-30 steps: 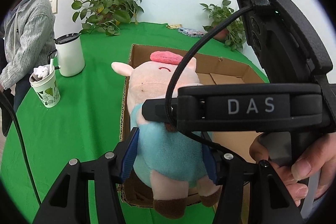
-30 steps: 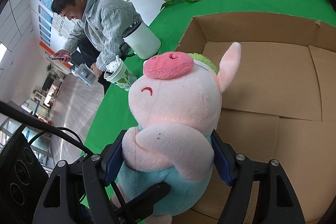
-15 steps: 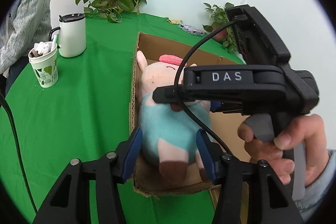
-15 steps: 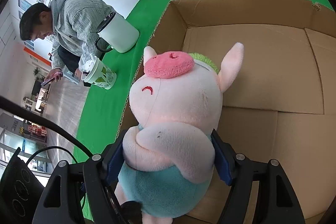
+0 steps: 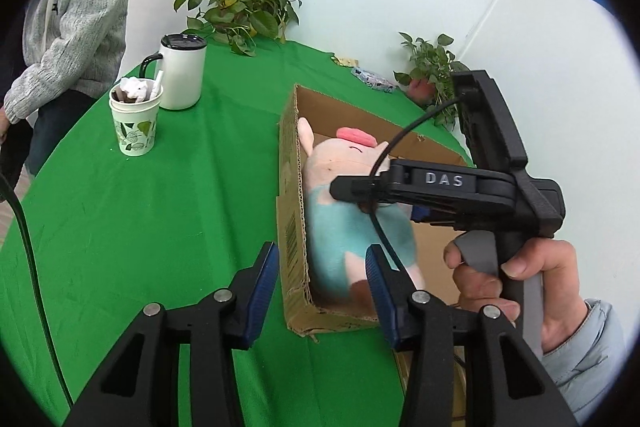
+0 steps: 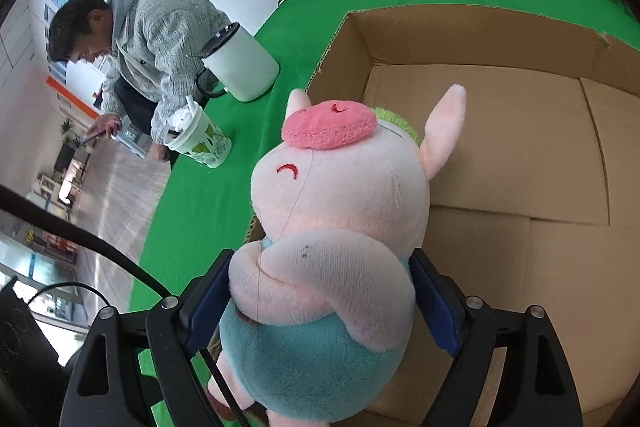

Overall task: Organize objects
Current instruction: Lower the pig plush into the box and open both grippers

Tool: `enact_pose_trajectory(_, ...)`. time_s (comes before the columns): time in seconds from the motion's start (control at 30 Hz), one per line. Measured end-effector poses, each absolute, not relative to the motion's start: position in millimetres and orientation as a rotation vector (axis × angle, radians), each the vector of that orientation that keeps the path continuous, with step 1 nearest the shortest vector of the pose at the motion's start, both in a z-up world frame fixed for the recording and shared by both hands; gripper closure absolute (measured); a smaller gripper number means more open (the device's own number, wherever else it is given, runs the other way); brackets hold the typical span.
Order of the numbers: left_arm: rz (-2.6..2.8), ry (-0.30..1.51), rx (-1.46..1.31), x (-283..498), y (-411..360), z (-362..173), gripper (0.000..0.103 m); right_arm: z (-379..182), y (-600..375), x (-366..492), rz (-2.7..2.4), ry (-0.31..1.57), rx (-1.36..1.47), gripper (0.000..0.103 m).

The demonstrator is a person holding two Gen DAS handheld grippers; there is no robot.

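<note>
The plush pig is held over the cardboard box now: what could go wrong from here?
1. The plush pig sits close to the cardboard box wall; released here, it might catch on the rim.
2. The left tongs straddle that wall, open, and could bump it.
3. A cable crosses the pig and might snag as the right tongs withdraw.

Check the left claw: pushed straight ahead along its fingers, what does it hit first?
Probably the cardboard box: its near corner wall sits between the open left claw fingers, with the plush pig just behind. Depth is uncertain.
</note>
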State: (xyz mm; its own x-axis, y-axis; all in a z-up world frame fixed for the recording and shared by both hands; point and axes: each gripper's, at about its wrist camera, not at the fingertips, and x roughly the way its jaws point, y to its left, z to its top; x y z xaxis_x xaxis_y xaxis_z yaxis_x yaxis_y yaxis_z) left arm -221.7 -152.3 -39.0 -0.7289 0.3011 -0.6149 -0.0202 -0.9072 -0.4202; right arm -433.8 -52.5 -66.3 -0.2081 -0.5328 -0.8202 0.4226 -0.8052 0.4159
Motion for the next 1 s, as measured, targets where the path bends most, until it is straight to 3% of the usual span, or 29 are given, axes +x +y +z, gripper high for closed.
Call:
enact_pose_trajectory(0.1,2.711,-0.583,-1.06,-213,-153,-38,0.059,-70,-52,-425,-2.004,-0.115,1.521,0.018)
enact_pose_trajectory(0.23,2.709,-0.591,-1.052,-206,-151,-38,0.059,-70,-64,-406,-2.055,0.053,1.512,0.019)
enact_pose_trajectory(0.4,2.719,-0.571,-1.04,-196,-148,-32,0.059,-75,-61,-413,-2.024,-0.081,1.545,0.024)
enact_pose_trajectory(0.7,2.831,-0.505,-0.977,-177,-142,-14,0.059,-43,-47,-401,-2.116,-0.15,1.365,0.001)
enact_pose_trajectory(0.83,2.989,-0.411,-0.904,-161,-132,7,0.032,-6,-27,-379,-2.218,-0.101,1.24,0.001)
enact_pose_trajectory(1.0,3.083,-0.313,-0.741,-130,-114,31,0.022,28,31,-319,-2.381,-0.019,1.096,0.001)
